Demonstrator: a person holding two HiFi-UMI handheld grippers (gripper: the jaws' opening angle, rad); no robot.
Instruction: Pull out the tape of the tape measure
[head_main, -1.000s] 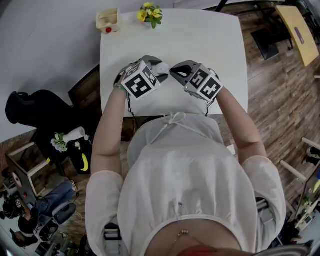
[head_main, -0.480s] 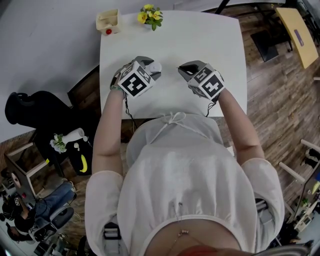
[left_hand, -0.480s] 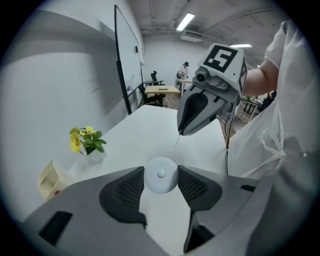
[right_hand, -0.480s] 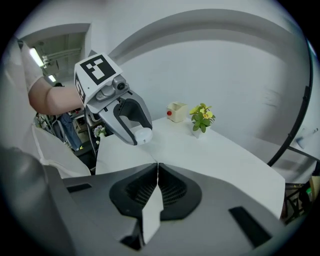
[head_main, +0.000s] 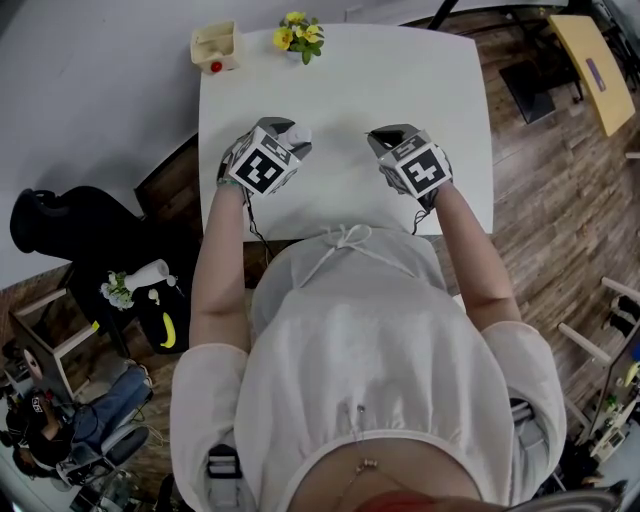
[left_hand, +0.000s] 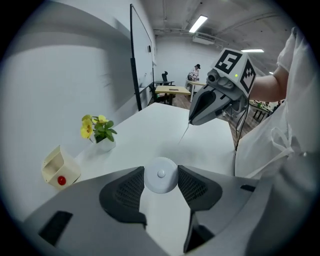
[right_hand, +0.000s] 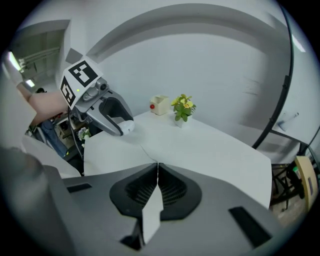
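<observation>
A small round white tape measure (left_hand: 160, 174) sits between the ribbed pads of my left gripper (head_main: 293, 137), which is shut on it just above the white table (head_main: 400, 70). My right gripper (right_hand: 156, 169) is shut on the end of the tape. The tape (right_hand: 141, 146) shows as a thin line running from its tips toward the left gripper (right_hand: 107, 116) and the white case (right_hand: 128, 127). In the left gripper view the same thin tape (left_hand: 184, 135) hangs from the tip of the right gripper (left_hand: 190, 121). A short stretch of table separates the two grippers.
A cream box with a red dot (head_main: 215, 44) and a small pot of yellow flowers (head_main: 300, 28) stand at the table's far edge. The person's body is against the near edge. Wooden floor and a yellow desk (head_main: 588, 60) lie to the right.
The two grippers have moved apart, the left one leftward and the right one rightward. The gap between them has widened and more tape is drawn out.
</observation>
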